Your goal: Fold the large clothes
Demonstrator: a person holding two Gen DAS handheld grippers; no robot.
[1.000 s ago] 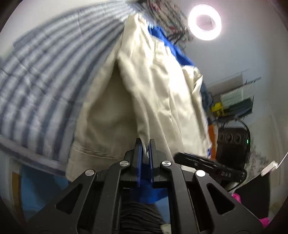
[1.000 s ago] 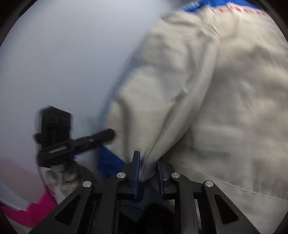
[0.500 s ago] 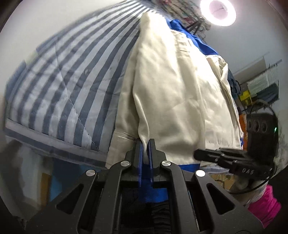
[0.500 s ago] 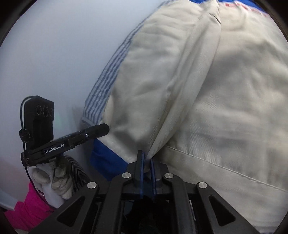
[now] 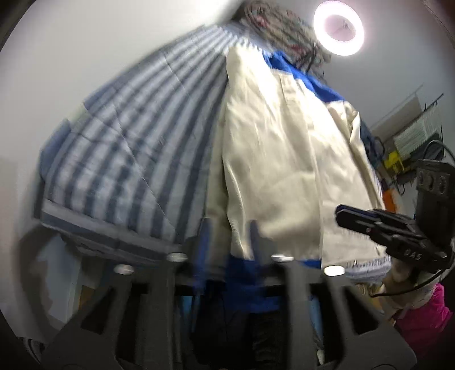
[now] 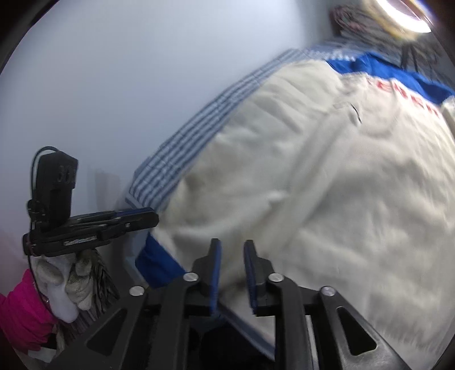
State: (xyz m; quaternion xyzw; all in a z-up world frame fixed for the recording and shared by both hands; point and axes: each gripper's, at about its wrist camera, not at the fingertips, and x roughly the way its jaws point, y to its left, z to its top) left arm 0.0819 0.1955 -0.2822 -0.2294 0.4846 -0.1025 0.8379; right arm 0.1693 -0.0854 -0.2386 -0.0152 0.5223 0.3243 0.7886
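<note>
A cream jacket (image 5: pixel 273 159) with blue trim and red lettering lies on a blue-and-white striped bed cover (image 5: pixel 136 148). In the left wrist view my left gripper (image 5: pixel 227 236) is blurred, its fingers apart with the jacket's folded hem between them. In the right wrist view my right gripper (image 6: pixel 231 253) is open at the jacket's (image 6: pixel 312 185) near edge, cloth showing loose between the fingers. The right gripper also shows in the left wrist view (image 5: pixel 355 219), and the left gripper in the right wrist view (image 6: pixel 142 219), at the jacket's blue cuff.
A ring light (image 5: pixel 338 28) glows at the top right. A patterned cloth heap (image 5: pixel 278 25) lies at the bed's far end. Shelves with clutter (image 5: pixel 409 142) stand at the right. A pale wall (image 6: pixel 128 85) runs along the bed's left side.
Both grippers were shut on jacket cloth half a second ago and have opened. The jacket has dropped flatter onto the bed.
</note>
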